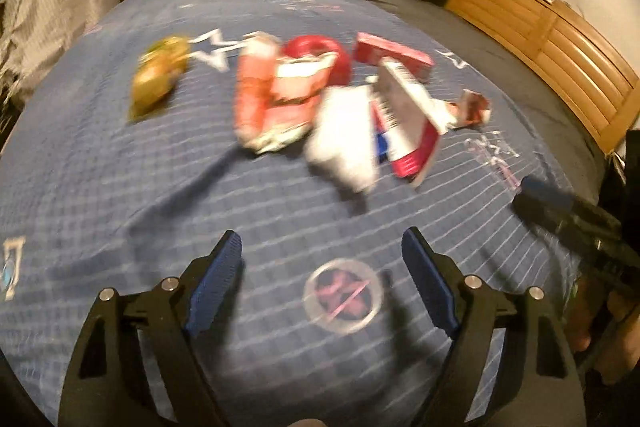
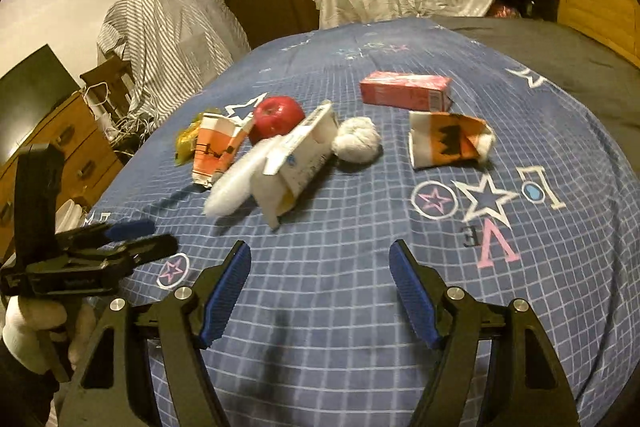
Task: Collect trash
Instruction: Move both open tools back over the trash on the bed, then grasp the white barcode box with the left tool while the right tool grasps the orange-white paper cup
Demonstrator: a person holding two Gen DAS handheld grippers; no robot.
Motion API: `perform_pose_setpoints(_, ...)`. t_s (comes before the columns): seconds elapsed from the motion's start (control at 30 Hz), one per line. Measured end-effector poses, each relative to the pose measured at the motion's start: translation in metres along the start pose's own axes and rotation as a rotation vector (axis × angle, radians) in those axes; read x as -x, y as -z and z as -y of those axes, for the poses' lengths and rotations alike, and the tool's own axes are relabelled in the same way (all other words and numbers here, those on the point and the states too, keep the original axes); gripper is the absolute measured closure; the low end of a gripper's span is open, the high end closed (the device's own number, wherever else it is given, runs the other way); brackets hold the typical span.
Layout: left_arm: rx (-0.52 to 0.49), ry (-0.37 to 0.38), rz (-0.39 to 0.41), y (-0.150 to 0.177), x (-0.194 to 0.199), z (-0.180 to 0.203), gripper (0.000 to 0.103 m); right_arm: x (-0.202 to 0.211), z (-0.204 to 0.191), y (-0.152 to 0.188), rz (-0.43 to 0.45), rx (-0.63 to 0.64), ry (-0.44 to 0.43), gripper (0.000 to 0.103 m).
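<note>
Both sets of fingers hover released and empty above the bed [image 2: 360, 307], angled down at its blue checked cover. Ahead of the right gripper [image 2: 320, 291] the trash lies in a loose heap: a white carton [image 2: 298, 163] straight ahead, an apple [image 2: 277, 115] and an orange carton [image 2: 214, 151] beyond it to the left, a tissue ball [image 2: 356, 139], a torn orange box [image 2: 448, 139] ahead to the right, and a red box [image 2: 404, 91] farthest off. The left gripper [image 1: 322, 287] faces the same heap, blurred; the right one's fingers [image 1: 540, 195] show at its right.
</note>
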State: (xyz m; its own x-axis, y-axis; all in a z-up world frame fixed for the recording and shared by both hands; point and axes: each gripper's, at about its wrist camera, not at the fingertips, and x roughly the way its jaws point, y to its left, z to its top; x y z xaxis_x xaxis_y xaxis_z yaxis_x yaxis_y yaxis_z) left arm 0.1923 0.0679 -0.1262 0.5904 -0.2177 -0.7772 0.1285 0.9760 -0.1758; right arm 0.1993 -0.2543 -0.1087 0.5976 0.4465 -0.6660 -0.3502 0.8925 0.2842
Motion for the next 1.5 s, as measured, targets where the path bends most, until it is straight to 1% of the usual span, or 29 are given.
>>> perform_pose_setpoints(0.13, -0.026, 0.024, 0.005, -0.012, -0.013, 0.026, 0.024, 0.001, 0.012, -0.007, 0.014, -0.018, -0.011, 0.034)
perform_pose_setpoints(0.27, -0.059, 0.033, 0.009, -0.015, -0.021, 0.049, 0.024, -0.001, 0.038, -0.024, 0.027, -0.011, 0.021, 0.034)
perform_pose_setpoints(0.33, -0.066, 0.042, 0.010, -0.020, -0.027, 0.060, 0.024, -0.007, 0.051, -0.037, 0.021, 0.033, 0.060, 0.034)
perform_pose_setpoints(0.4, -0.077, 0.061, 0.005, -0.029, -0.030, 0.067, 0.024, -0.015, 0.060, -0.050, 0.003, 0.128, 0.090, 0.034)
perform_pose_setpoints(0.43, -0.080, 0.069, 0.000, -0.032, -0.031, 0.069, 0.024, -0.020, 0.066, -0.062, -0.010, 0.217, 0.119, 0.034)
perform_pose_setpoints(0.47, -0.083, 0.076, -0.005, -0.038, -0.031, 0.071, 0.024, -0.022, 0.066, -0.068, -0.022, 0.272, 0.127, 0.034)
perform_pose_setpoints(0.53, -0.087, 0.088, -0.015, -0.053, -0.033, 0.077, 0.024, -0.032, 0.068, -0.087, -0.060, 0.488, 0.157, 0.034)
perform_pose_setpoints(0.57, -0.088, 0.098, -0.028, -0.062, -0.036, 0.080, 0.024, -0.035, 0.069, -0.092, -0.077, 0.555, 0.159, 0.034)
perform_pose_setpoints(0.6, -0.094, 0.098, -0.038, -0.070, -0.040, 0.084, 0.024, -0.042, 0.069, -0.101, -0.123, 0.646, 0.147, 0.034)
perform_pose_setpoints(0.7, -0.094, 0.082, -0.088, -0.087, -0.059, 0.089, 0.024, -0.061, 0.068, -0.117, -0.224, 0.780, 0.130, 0.034)
perform_pose_setpoints(0.73, -0.089, 0.068, -0.100, -0.091, -0.066, 0.089, 0.024, -0.070, 0.068, -0.121, -0.257, 0.806, 0.125, 0.034)
perform_pose_setpoints(0.77, -0.087, 0.057, -0.113, -0.094, -0.071, 0.087, 0.024, -0.075, 0.068, -0.120, -0.268, 0.830, 0.127, 0.034)
perform_pose_setpoints(0.8, -0.084, 0.046, -0.132, -0.098, -0.080, 0.088, 0.026, -0.080, 0.065, -0.120, -0.280, 0.858, 0.124, 0.034)
perform_pose_setpoints(0.83, -0.083, 0.041, -0.144, -0.099, -0.083, 0.087, 0.031, -0.090, 0.062, -0.121, -0.312, 0.876, 0.098, 0.034)
perform_pose_setpoints(0.87, -0.085, 0.033, -0.163, -0.101, -0.089, 0.087, 0.032, -0.094, 0.061, -0.120, -0.326, 0.886, 0.089, 0.034)
perform_pose_setpoints(0.93, -0.094, 0.022, -0.195, -0.100, -0.098, 0.087, 0.040, -0.109, 0.055, -0.117, -0.362, 0.926, 0.081, 0.034)
perform_pose_setpoints(0.97, -0.099, 0.014, -0.211, -0.100, -0.102, 0.087, 0.043, -0.114, 0.054, -0.114, -0.375, 0.937, 0.079, 0.034)
perform_pose_setpoints(1.0, -0.104, 0.009, -0.229, -0.099, -0.108, 0.086, 0.048, -0.120, 0.052, -0.113, -0.389, 0.945, 0.079, 0.038)
perform_pose_setpoints(1.03, -0.104, 0.007, -0.235, -0.099, -0.110, 0.085, 0.050, -0.123, 0.051, -0.112, -0.399, 0.945, 0.075, 0.046)
perform_pose_setpoints(1.07, -0.100, 0.003, -0.238, -0.099, -0.113, 0.084, 0.058, -0.126, 0.051, -0.110, -0.409, 0.942, 0.072, 0.051)
perform_pose_setpoints(1.1, -0.093, 0.000, -0.238, -0.099, -0.114, 0.082, 0.068, -0.128, 0.050, -0.108, -0.408, 0.940, 0.075, 0.063)
perform_pose_setpoints(1.13, -0.091, -0.002, -0.233, -0.100, -0.114, 0.082, 0.076, -0.129, 0.049, -0.106, -0.405, 0.934, 0.078, 0.077)
perform_pose_setpoints(1.2, -0.088, -0.001, -0.216, -0.099, -0.110, 0.081, 0.086, -0.125, 0.049, -0.101, -0.389, 0.914, 0.088, 0.092)
perform_pose_setpoints(1.27, -0.078, 0.004, -0.184, -0.096, -0.101, 0.079, 0.088, -0.114, 0.047, -0.093, -0.335, 0.865, 0.110, 0.094)
perform_pose_setpoints(1.37, -0.069, 0.011, -0.128, -0.090, -0.082, 0.079, 0.088, -0.091, 0.049, -0.085, -0.251, 0.723, 0.099, 0.096)
perform_pose_setpoints(1.5, -0.070, -0.005, -0.059, -0.070, -0.052, 0.078, 0.088, -0.048, 0.050, -0.069, -0.124, 0.487, 0.090, 0.096)
